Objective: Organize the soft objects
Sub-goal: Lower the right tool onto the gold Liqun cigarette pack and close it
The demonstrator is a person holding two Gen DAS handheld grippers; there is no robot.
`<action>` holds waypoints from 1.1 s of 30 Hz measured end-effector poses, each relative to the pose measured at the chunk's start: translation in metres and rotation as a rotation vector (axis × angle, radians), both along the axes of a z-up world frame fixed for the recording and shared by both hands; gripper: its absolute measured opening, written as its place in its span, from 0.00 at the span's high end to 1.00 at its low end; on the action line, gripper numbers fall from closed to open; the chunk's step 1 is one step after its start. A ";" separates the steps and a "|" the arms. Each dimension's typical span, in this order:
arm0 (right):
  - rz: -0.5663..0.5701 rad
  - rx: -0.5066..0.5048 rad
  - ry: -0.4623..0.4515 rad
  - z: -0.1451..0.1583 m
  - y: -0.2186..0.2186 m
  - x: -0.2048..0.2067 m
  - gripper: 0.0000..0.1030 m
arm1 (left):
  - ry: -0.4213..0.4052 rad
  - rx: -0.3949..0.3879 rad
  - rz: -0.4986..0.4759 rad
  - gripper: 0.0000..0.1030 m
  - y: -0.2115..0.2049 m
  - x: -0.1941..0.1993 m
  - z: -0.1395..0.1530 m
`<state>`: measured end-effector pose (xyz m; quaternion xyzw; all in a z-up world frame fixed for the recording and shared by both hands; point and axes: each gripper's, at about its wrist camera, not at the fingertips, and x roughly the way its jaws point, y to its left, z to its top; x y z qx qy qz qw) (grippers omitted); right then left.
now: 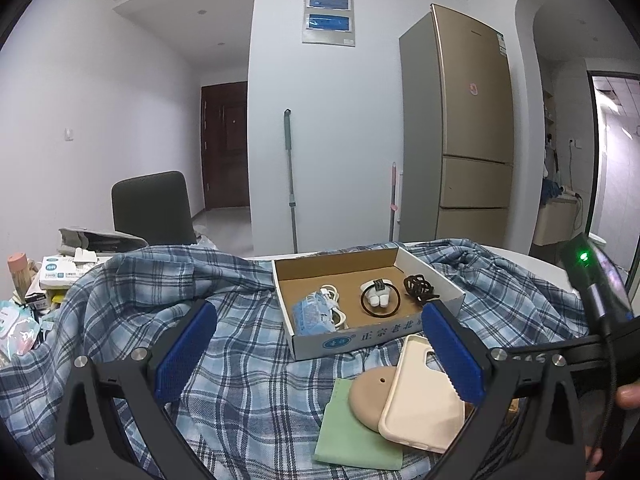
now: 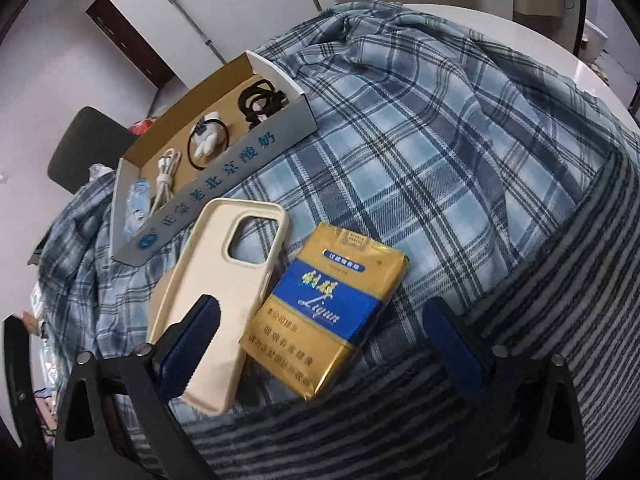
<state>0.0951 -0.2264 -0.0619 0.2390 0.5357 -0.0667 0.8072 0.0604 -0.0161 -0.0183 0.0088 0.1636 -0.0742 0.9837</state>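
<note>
A plaid cloth [image 2: 420,152] covered the table. On it sat an open cardboard box [image 2: 224,168] holding cables and hair ties. Just beside the box lay a cream phone case [image 2: 208,296], with a yellow cigarette pack [image 2: 324,312] touching it. The right gripper [image 2: 320,356] stood wide apart over both, holding nothing. The left gripper [image 1: 320,356] gaped empty too.

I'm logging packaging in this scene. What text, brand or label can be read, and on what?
"Liqun": gold and blue cigarette pack.
"老北京酸奶": front wall of the cardboard box.
Pack's other Chinese lines: too blurred to read.
Labels on the fridge and wall panel: too small.
</note>
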 end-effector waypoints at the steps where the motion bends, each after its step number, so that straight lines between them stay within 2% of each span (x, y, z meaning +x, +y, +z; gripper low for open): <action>1: 0.008 -0.009 0.011 -0.002 0.002 0.002 0.14 | 0.002 -0.005 0.001 0.00 0.001 0.001 0.000; 2: 0.023 -0.016 0.024 -0.005 0.003 0.005 0.21 | 0.004 -0.008 0.000 0.00 0.002 0.001 0.000; 5: 0.042 -0.043 0.026 -0.007 0.004 0.007 0.30 | 0.007 -0.013 0.000 0.00 0.002 0.001 0.000; 9: 0.058 -0.028 0.015 -0.007 0.001 0.007 0.38 | 0.007 -0.005 -0.004 0.00 0.001 0.001 -0.001; 10: 0.069 -0.023 0.018 -0.008 0.000 0.007 0.43 | 0.008 -0.003 -0.004 0.00 0.000 0.001 -0.001; 14: 0.151 0.002 0.019 -0.003 -0.004 0.006 0.51 | 0.009 -0.008 -0.003 0.00 0.000 0.002 -0.001; 15: 0.182 -0.003 0.013 0.001 -0.006 0.006 0.57 | 0.009 -0.007 -0.003 0.00 0.001 0.001 -0.001; 16: 0.209 -0.012 0.011 0.004 -0.007 0.007 0.72 | 0.010 -0.007 -0.003 0.00 0.001 0.002 -0.001; 17: 0.247 -0.022 0.017 0.008 -0.008 0.008 0.73 | 0.013 -0.007 -0.003 0.00 0.000 0.002 -0.002; 20: 0.330 -0.055 0.035 0.014 -0.014 0.014 0.73 | 0.017 -0.010 0.000 0.00 0.000 0.002 -0.003; 22: 0.310 -0.101 0.044 0.016 -0.023 0.016 0.71 | 0.018 -0.011 0.001 0.00 -0.001 0.002 -0.003; 25: 0.297 -0.098 0.032 0.016 -0.031 0.017 0.59 | 0.018 -0.010 0.000 0.00 0.000 0.003 -0.003; 27: 0.300 -0.083 0.033 0.013 -0.031 0.018 0.57 | 0.019 -0.009 0.000 0.00 -0.001 0.002 -0.004; 28: 0.299 -0.079 0.038 0.010 -0.031 0.019 0.51 | 0.020 -0.009 0.000 0.00 -0.001 0.002 -0.004; 29: 0.293 -0.075 0.042 0.007 -0.030 0.020 0.39 | 0.019 -0.010 0.001 0.00 0.000 0.003 -0.003; 31: 0.270 -0.074 0.038 0.002 -0.030 0.022 0.30 | 0.022 -0.012 0.003 0.00 0.000 0.003 -0.004; 33: 0.252 -0.102 0.041 -0.002 -0.028 0.024 0.30 | 0.024 -0.014 0.003 0.00 0.001 0.003 -0.005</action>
